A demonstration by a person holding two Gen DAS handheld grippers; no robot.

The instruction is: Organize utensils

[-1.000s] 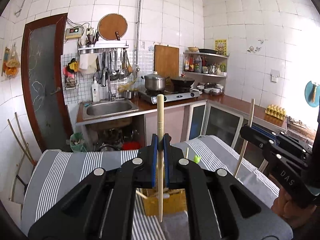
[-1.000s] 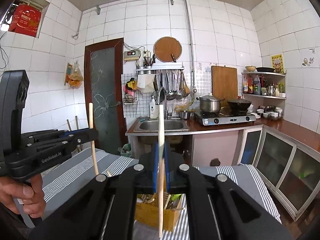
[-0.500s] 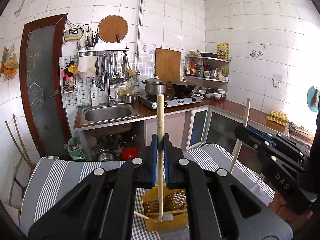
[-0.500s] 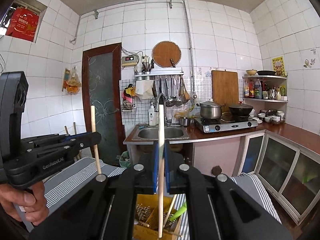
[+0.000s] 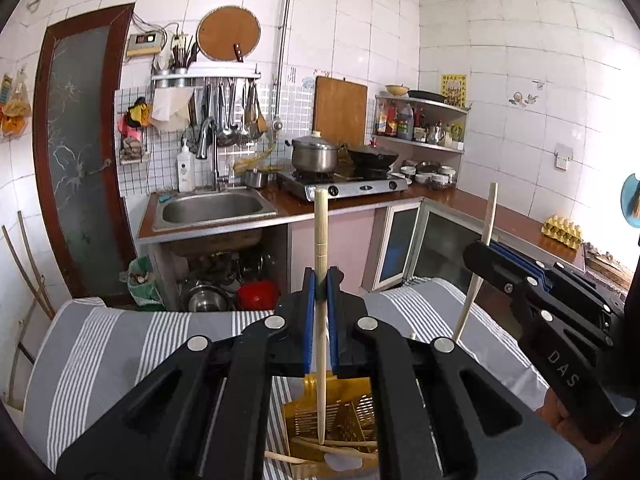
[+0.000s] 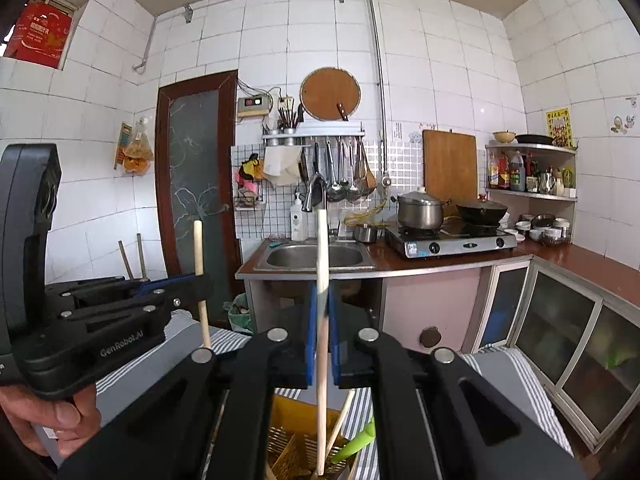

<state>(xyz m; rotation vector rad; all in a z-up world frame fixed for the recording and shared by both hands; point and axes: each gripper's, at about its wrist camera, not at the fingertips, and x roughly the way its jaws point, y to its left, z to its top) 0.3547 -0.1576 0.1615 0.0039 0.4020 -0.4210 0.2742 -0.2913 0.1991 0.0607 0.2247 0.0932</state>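
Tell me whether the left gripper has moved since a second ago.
Yes. The left gripper has risen and tilted down: the yellow basket shows more fully below it.

Only stuff I can actually read is "GenRobot.AI" printed on the side of the left gripper (image 6: pixel 199 278) and "DAS" on the body of the right gripper (image 5: pixel 482 248), everything else is too small or blurry.

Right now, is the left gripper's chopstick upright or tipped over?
Upright. The chopstick stands vertically, clamped between the left gripper's blue pads, its tapered tip pointing down over the yellow utensil basket.
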